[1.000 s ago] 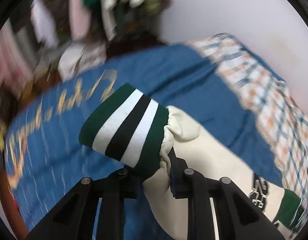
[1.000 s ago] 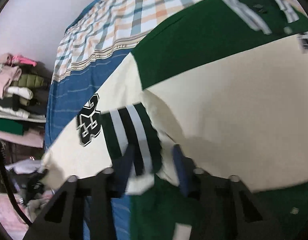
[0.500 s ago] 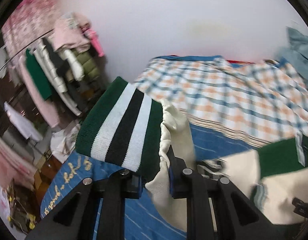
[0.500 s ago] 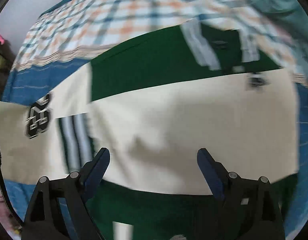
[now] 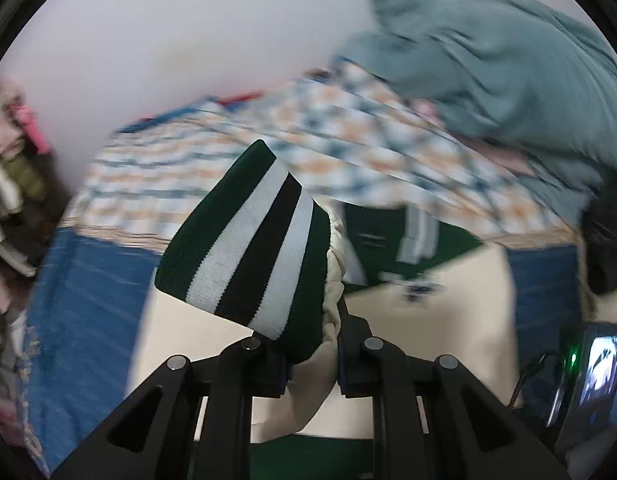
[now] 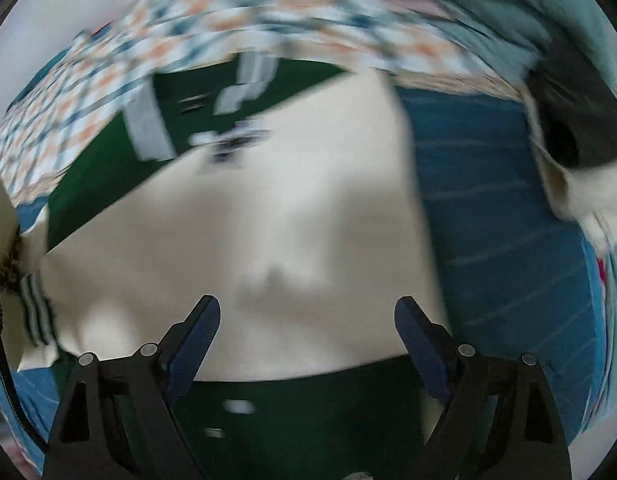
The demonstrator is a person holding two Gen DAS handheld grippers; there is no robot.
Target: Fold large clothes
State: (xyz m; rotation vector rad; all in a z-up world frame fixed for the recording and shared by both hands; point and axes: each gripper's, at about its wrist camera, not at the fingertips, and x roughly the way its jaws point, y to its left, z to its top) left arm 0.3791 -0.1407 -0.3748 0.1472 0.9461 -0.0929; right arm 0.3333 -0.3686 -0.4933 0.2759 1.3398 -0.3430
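Note:
A cream and dark green jacket (image 6: 268,240) lies spread on the bed. My left gripper (image 5: 312,344) is shut on the cream sleeve just behind its green, white and black striped cuff (image 5: 248,252), and holds it up above the jacket body (image 5: 448,312). My right gripper (image 6: 306,336) is open and empty, low over the cream panel of the jacket, near its green hem (image 6: 308,420). A striped cuff (image 6: 36,312) shows at the left edge of the right wrist view.
The bed has a blue sheet (image 6: 488,200) and a checked blanket (image 5: 268,140) at the far side. A grey-green garment (image 5: 488,60) is piled at the back right. Clothes (image 5: 8,184) hang at the far left. A white wall is behind.
My left gripper has swung the held sleeve cuff from over the blue sheet toward the jacket body. My right gripper has opened, let go of the other striped cuff and moved right.

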